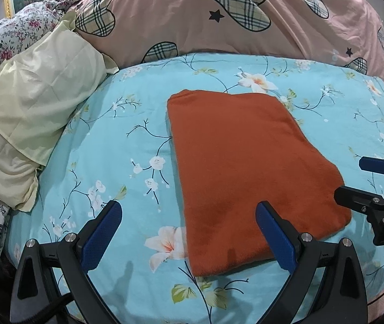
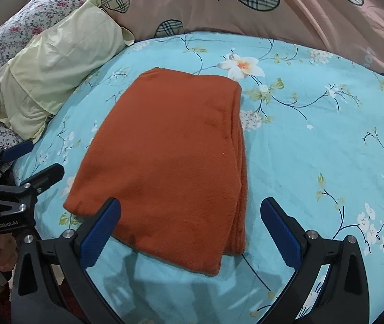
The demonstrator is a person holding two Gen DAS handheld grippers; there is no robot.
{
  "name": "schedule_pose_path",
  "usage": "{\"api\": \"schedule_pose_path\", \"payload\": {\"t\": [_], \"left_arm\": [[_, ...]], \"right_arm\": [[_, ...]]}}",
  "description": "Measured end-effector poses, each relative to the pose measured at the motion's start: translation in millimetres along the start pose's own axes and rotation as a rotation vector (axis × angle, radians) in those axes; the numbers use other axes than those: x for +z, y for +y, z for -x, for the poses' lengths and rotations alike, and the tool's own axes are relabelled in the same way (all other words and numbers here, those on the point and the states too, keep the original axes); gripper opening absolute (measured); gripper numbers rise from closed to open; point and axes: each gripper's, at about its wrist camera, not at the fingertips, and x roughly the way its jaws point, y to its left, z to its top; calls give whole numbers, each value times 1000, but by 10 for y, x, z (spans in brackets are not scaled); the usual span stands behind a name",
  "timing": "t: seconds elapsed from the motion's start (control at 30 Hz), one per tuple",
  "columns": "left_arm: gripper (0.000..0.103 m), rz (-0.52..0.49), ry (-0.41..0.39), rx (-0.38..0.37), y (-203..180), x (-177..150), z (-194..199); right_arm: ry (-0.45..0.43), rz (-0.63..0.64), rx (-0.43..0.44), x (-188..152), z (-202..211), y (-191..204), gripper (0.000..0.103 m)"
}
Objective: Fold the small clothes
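Lying flat on the bed [image 1: 127, 145], the rust-orange garment [image 1: 245, 162] already looks folded into a layered rectangle, so I judge little remains. My left tool [image 1: 189, 232] and right tool [image 2: 190, 226] both hover spread wide, gripping nothing, at its near edge.

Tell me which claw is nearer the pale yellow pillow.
Left. The left claw hovers open at the orange cloth's near-left edge, on the side of the pillow; the right claw sits farther right.

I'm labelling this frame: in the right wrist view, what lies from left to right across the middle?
Left gripper → pale yellow pillow → folded orange cloth → floral blue bedsheet.
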Motion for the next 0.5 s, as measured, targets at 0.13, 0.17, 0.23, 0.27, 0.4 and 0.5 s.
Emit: {"api": "schedule_pose_path", "payload": {"t": [0.13, 0.17, 0.23, 0.27, 0.4, 0.5], "left_arm": [[100, 7, 3, 7, 21, 37, -15], [100, 9, 2, 8, 27, 49, -18], [100, 11, 1, 16, 23, 62, -15], [100, 12, -1, 18, 28, 72, -13], [100, 17, -9, 26, 26, 94, 9], [100, 27, -13, 28, 49, 98, 6]], "right_arm": [[4, -11, 12, 31, -31, -38, 103], [5, -11, 14, 37, -38, -42, 103], [8, -10, 17, 56, -51, -47, 103], [10, -9, 18, 64, -54, -45, 103], [16, -2, 23, 102, -70, -29, 103], [21, -1, 33, 134, -97, -2, 103]]}}
